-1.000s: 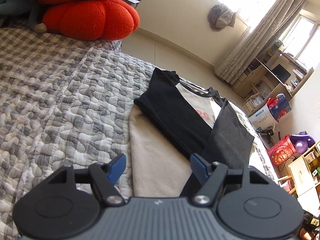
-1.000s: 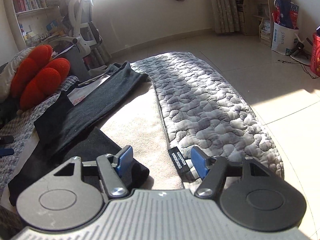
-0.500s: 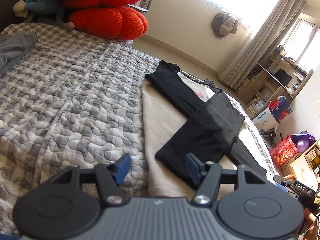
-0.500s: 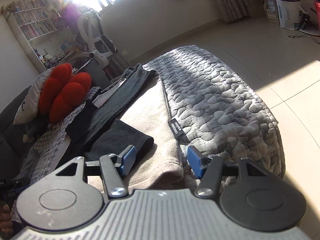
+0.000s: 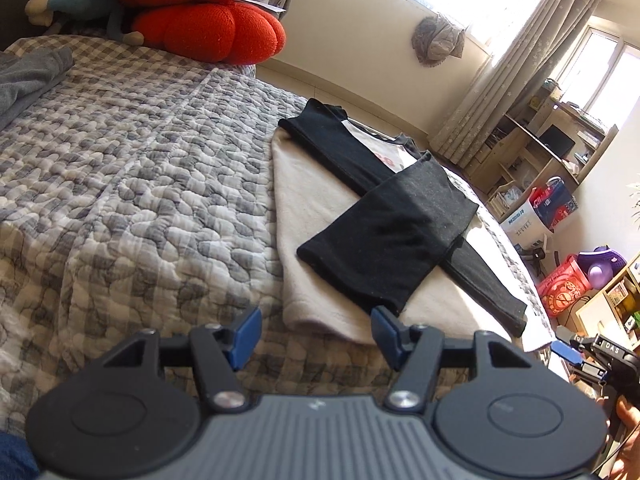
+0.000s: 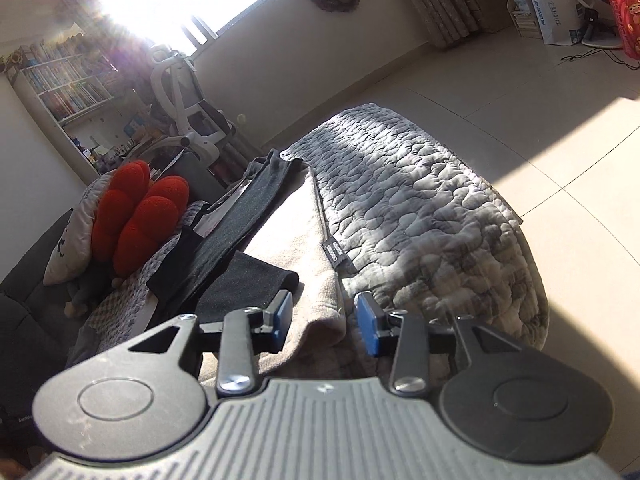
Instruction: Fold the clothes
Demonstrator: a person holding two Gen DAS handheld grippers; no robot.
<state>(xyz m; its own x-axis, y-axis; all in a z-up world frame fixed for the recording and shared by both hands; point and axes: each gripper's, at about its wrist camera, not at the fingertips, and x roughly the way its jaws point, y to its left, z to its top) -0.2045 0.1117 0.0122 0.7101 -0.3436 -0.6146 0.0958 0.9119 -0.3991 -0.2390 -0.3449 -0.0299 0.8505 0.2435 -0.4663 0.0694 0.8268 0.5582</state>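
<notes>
A beige shirt (image 5: 320,208) with black sleeves lies flat on the bed. One black sleeve (image 5: 392,232) is folded across its body. My left gripper (image 5: 316,330) hovers open at the shirt's near hem, and its pads touch nothing. In the right wrist view the same shirt (image 6: 296,248) runs away from me, with the folded sleeve (image 6: 240,288) to the left. My right gripper (image 6: 325,318) is closing around the hem's corner. The beige cloth sits between its blue pads, which have not pinched it. Its black housing (image 5: 612,354) shows at the right edge of the left wrist view.
A grey quilt (image 5: 140,180) covers the bed and hangs over its edge (image 6: 420,208) toward the tiled floor (image 6: 560,140). Red cushions (image 5: 208,20) are stacked at the head. A folded grey garment (image 5: 28,76) lies far left. A white office chair (image 6: 184,108) stands beyond the bed.
Both grippers drew back along the shirt to its near hem. The right gripper rolled, and its jaws narrowed around the hem corner. The left jaws narrowed slightly.
</notes>
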